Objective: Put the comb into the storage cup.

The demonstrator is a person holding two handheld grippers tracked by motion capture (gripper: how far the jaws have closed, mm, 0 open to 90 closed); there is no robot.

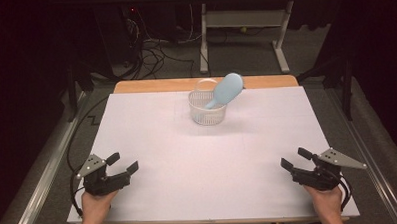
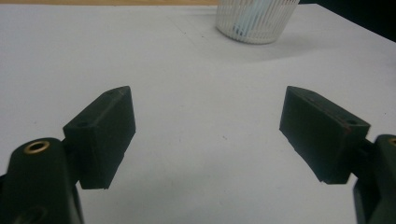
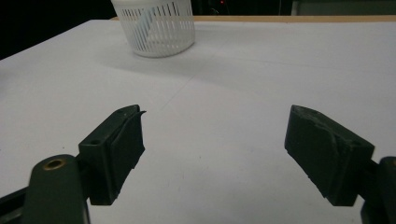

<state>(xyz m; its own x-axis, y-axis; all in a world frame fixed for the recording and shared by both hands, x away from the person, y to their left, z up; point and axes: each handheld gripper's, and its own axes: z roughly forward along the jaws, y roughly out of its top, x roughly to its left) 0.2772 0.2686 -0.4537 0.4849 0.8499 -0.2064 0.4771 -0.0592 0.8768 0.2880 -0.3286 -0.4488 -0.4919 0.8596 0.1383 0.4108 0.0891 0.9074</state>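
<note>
Plastic blue brush (image 1: 227,90), likely light and stiff, leans in the basket (image 1: 207,113); grasp its head, both grippers gaping empty.

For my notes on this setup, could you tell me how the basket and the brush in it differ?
The basket is white, slotted and stands upright on the table; the brush is pale blue, smooth and leans tilted. The basket sits low and round; the brush is long, its head rising above the rim. Both stand apart from the open left gripper and right gripper.
</note>
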